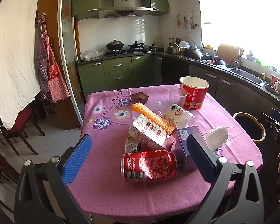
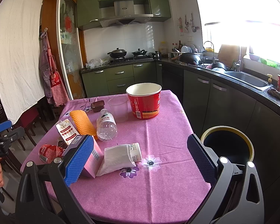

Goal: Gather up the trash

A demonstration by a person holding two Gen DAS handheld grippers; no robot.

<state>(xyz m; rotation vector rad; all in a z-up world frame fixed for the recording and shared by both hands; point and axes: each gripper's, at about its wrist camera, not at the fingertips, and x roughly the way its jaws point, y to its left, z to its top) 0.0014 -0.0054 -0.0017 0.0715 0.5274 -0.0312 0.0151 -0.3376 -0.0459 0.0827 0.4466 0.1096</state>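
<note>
I am holding my left gripper (image 1: 140, 160) wide open over the near edge of the worktop (image 1: 106, 192), gripping nothing, its blue pads flanking a crushed cola can (image 1: 149, 167) lying on its side on the pink cloth. My right gripper (image 2: 140, 160) is also gaping wide and empty, hovering over the worktop's right side, with its right finger sitting in front of the bin (image 2: 227, 145) that is standing on the floor just beside the worktop. The trash is lying clustered in the middle: behind the can a milk carton (image 1: 151, 132) is leaning on a second flattened carton, an orange foam sleeve (image 1: 151, 117) is resting across it, and a clear bottle (image 1: 177, 114) is lying on its side next to that. A purple box (image 1: 186, 145) is sitting right of the can, touching a white tissue (image 2: 117, 158) that is draped against a small white bottle (image 2: 137, 151). Farther back a red paper tub (image 2: 143, 100) is standing upright with a clear cup (image 2: 118, 106) just beside it, and a small brown tray (image 2: 97, 105) is sitting near the far left.
</note>
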